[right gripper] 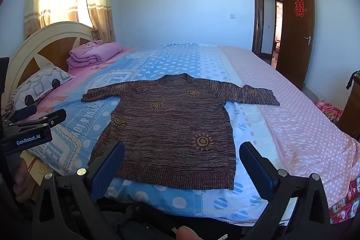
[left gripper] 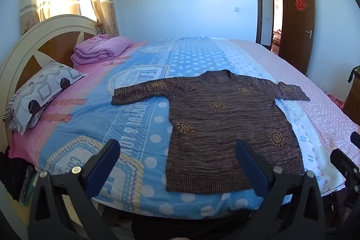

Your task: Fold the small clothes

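A brown knitted sweater point(left gripper: 225, 123) with orange sun motifs lies flat on the bed, both sleeves spread out, hem toward me. It also shows in the right wrist view point(right gripper: 171, 127). My left gripper point(left gripper: 177, 147) is open and empty, held above the near edge of the bed over the sweater's hem and left side. My right gripper point(right gripper: 182, 150) is open and empty, held just short of the hem. The left gripper also appears side-on at the left edge of the right wrist view point(right gripper: 31, 118).
The bed point(left gripper: 139, 127) has a blue, pink and white patterned sheet. A patterned pillow point(left gripper: 40, 91) and a folded pink blanket point(left gripper: 99, 48) lie by the headboard point(left gripper: 45, 42). An open brown door point(left gripper: 297, 24) stands at the far right.
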`<state>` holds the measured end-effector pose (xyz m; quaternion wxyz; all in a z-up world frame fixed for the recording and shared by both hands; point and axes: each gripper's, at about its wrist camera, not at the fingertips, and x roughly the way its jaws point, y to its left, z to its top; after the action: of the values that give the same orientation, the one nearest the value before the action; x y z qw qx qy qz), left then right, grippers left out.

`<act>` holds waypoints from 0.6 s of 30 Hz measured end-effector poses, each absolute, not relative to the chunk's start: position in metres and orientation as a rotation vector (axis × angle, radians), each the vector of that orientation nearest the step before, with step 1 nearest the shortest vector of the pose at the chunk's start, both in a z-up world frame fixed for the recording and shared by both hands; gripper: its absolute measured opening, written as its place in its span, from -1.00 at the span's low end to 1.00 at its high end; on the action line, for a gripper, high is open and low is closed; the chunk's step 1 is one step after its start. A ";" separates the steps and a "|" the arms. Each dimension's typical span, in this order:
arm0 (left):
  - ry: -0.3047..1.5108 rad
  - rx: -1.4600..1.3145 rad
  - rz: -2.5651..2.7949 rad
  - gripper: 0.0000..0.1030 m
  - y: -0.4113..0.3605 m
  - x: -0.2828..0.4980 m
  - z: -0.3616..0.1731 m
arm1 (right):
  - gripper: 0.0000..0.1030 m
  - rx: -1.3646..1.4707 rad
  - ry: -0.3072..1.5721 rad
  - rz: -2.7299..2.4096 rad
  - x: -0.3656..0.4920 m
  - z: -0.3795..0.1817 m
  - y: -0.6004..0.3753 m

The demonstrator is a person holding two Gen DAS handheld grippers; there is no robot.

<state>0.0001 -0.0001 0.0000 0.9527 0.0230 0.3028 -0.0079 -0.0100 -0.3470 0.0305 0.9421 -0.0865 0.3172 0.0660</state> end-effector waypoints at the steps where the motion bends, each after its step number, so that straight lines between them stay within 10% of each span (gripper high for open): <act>1: 0.612 0.050 -0.016 1.00 -0.001 0.000 0.000 | 0.98 -0.172 0.659 0.135 -0.010 0.031 -0.347; 18: 0.628 0.046 -0.015 1.00 0.001 0.002 -0.004 | 0.98 -0.162 0.663 0.138 -0.007 0.026 -0.349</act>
<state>0.0022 0.0013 -0.0038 0.9509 0.0228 0.3087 -0.0072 -0.0069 -0.3495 0.0256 0.9400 -0.0792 0.3247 0.0676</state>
